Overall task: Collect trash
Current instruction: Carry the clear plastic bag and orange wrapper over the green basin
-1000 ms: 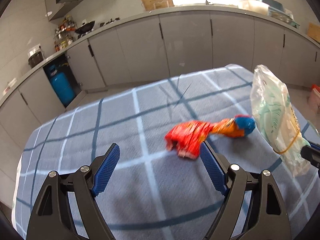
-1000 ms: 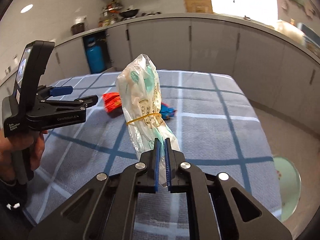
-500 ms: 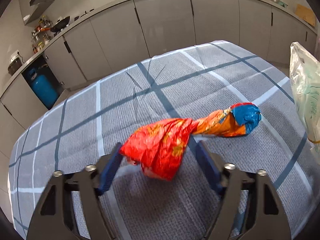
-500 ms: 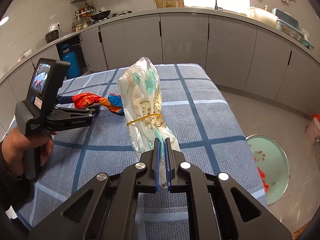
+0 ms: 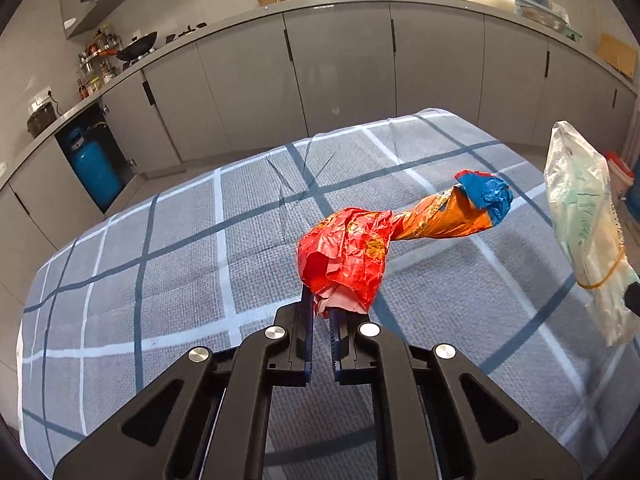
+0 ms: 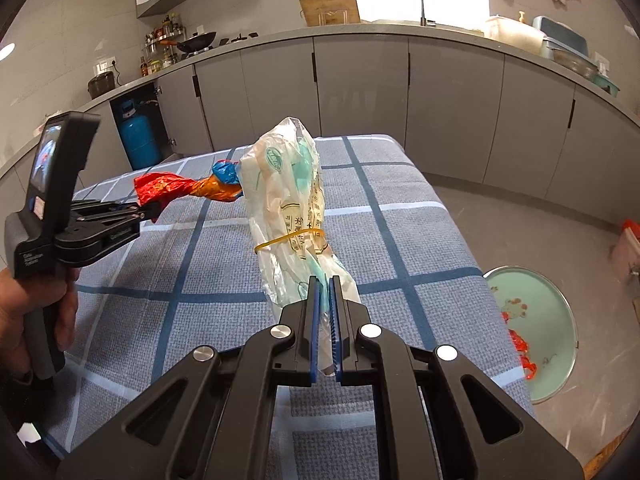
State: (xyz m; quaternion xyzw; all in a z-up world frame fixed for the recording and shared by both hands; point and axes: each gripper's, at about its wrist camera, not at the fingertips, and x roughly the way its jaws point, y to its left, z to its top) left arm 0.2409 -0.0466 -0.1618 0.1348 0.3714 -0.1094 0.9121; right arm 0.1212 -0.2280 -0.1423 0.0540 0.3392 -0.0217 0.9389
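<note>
My left gripper (image 5: 322,312) is shut on the red end of a crumpled red, orange and blue wrapper (image 5: 360,248) and holds it above the checked tablecloth; the wrapper also shows in the right wrist view (image 6: 180,188), held by the left gripper (image 6: 154,212). My right gripper (image 6: 325,284) is shut on a clear plastic bag (image 6: 292,200) bound with a yellow rubber band, standing upright above the table. The bag also shows at the right of the left wrist view (image 5: 588,224).
The table with a blue-grey checked cloth (image 5: 180,248) fills the foreground. A pale green round bin (image 6: 532,320) with red scraps stands on the floor at the right of the table. Grey kitchen cabinets (image 5: 340,64) and a blue gas cylinder (image 5: 94,168) stand behind.
My left gripper has closed on the red end of the wrapper and lifted it off the cloth. The right gripper still holds the bag and has turned towards the bin side.
</note>
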